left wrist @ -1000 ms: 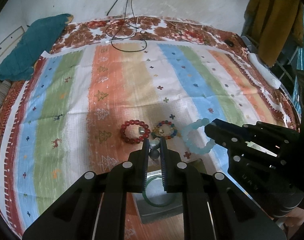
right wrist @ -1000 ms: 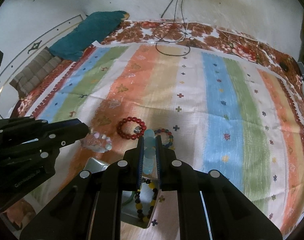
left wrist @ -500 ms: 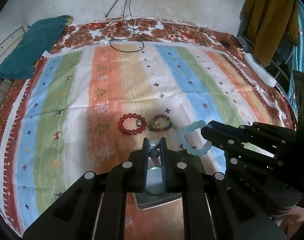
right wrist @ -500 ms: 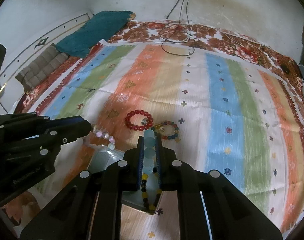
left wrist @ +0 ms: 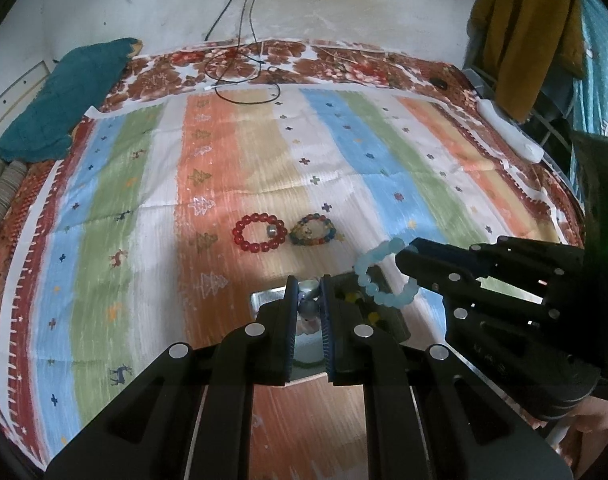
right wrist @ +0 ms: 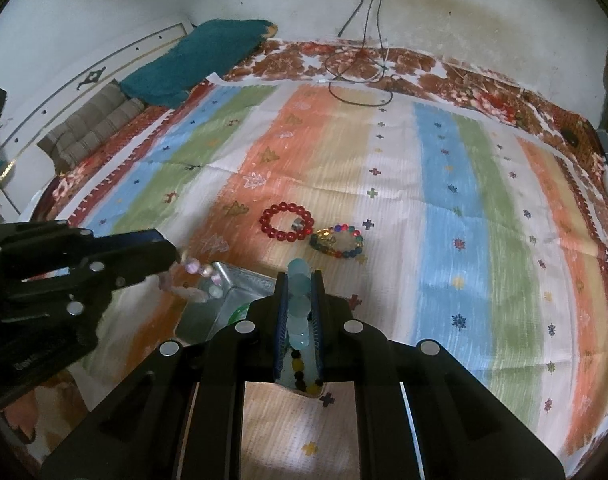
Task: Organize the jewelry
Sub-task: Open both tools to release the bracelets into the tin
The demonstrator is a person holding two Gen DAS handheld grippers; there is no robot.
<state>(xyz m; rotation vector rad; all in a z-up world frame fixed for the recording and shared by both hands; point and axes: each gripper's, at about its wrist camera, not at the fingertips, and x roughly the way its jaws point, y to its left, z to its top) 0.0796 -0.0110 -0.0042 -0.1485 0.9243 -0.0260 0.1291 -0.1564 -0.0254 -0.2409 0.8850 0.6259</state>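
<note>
Bracelets stay pinched, pale beads in my left gripper [left wrist: 308,304], blue beads in my right gripper [right wrist: 300,300]; I'd centre each over the tin [right wrist: 240,280] before releasing.

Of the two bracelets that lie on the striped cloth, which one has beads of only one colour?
The red bracelet, left of the multicoloured bracelet: its beads are all red, apart from one small metal piece.

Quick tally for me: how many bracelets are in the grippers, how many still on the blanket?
Held in grippers: 2, a light blue bracelet and a pale pink bracelet
Lying on the blanket: 2, a red bracelet and a multicoloured bracelet
Total: 4
</note>
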